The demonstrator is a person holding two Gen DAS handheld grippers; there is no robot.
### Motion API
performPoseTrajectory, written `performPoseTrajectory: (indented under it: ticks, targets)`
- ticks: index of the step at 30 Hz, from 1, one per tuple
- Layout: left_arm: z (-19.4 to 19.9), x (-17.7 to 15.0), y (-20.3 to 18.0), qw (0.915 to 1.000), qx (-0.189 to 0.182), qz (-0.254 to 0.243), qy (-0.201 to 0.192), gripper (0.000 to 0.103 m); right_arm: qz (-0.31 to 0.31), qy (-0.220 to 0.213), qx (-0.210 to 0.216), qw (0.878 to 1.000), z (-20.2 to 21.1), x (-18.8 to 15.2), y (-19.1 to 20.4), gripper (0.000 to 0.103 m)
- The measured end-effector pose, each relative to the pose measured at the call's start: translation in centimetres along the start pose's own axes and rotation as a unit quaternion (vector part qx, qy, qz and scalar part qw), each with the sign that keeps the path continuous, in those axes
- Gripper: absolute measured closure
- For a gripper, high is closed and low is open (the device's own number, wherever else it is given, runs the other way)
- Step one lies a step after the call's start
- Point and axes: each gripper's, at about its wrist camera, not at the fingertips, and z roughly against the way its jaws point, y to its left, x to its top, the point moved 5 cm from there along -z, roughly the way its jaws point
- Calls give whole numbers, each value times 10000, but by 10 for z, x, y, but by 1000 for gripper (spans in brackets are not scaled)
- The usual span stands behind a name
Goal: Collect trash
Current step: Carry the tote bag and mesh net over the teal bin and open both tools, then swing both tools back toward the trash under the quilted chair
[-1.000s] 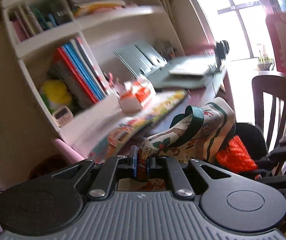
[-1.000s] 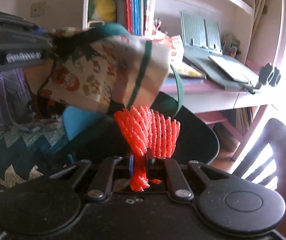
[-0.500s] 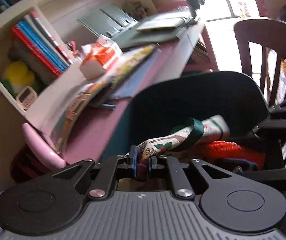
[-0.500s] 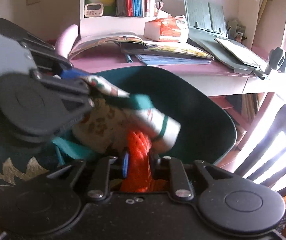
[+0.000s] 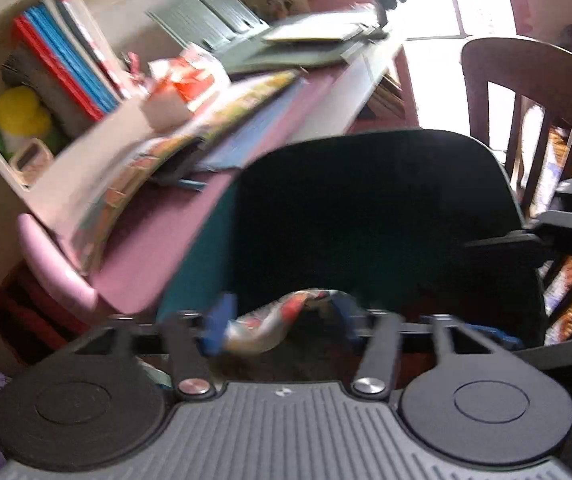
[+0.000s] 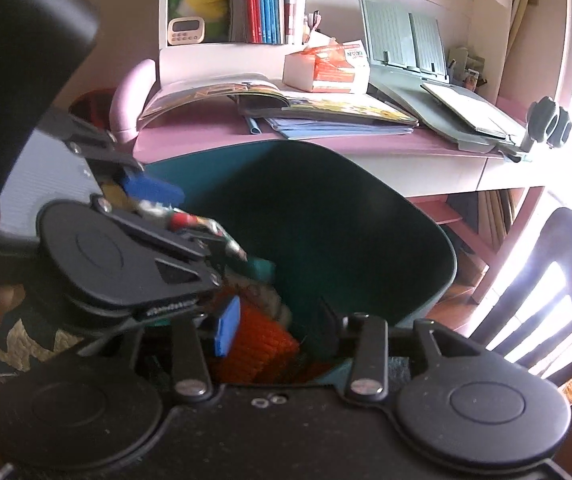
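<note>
A dark teal bin (image 6: 365,220) stands in front of the pink desk. My left gripper (image 5: 282,318) hangs over the bin's near rim (image 5: 365,136) with its jaws opening. A printed cloth bag (image 5: 270,320) sags loosely between the blue pads, no longer pinched. My right gripper (image 6: 278,328) is at the bin too, its jaws opening. The orange net (image 6: 262,346) lies between them against the left blue pad (image 6: 226,332) and drops into the bin. In the right wrist view the left gripper (image 6: 206,228) reaches in from the left, with the cloth bag (image 6: 190,220) at its tips.
The pink desk (image 6: 206,140) behind the bin carries open books (image 6: 325,108), a tissue pack (image 6: 325,70) and a grey stand (image 6: 425,80). A shelf with books (image 6: 262,0) rises behind. A dark wooden chair (image 6: 557,280) is at the right, a patterned cover (image 6: 14,344) at the left.
Both grippers went from shut to open. The left one sank with the cloth bag into the bin mouth. The orange net slipped down from the right gripper's pinch.
</note>
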Motion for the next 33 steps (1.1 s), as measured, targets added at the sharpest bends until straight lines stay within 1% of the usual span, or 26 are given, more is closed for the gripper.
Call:
performPoseTrajectory:
  ticks: [1,3,9,17,18,19,21,27,30,33]
  targets:
    - [3,0,2,10000,13,41,-42,29,34,-19,-25,10000,3,0,0,61]
    - [8,-1,8,9998,-102,170,-57,29,21,-50,-15,10000,8,0,0,60]
    - [30,-10,26,9983,-220,520,-133,29,3,-239,81,9997,35,1,4,56]
    - [76,-39,58,9954,-187,895,-295,29,124,-494,363,9980,74,4,30,49]
    - [83,-44,62,9950,-179,931,-319,28,125,-533,414,9976,79,4,35,48]
    - [88,-48,66,9947,-182,960,-335,26,121,-568,466,9972,84,5,40,47]
    - [102,-59,75,9935,-157,1052,-393,23,131,-618,579,9963,92,6,50,47]
    - [140,-100,100,9901,-54,1305,-519,23,238,-756,935,9925,113,8,91,45]
    - [157,-126,115,9869,-28,1523,-524,19,299,-808,1162,9895,120,6,114,44]
    - [172,-155,130,9839,37,1705,-536,13,370,-801,1407,9861,123,4,139,44]
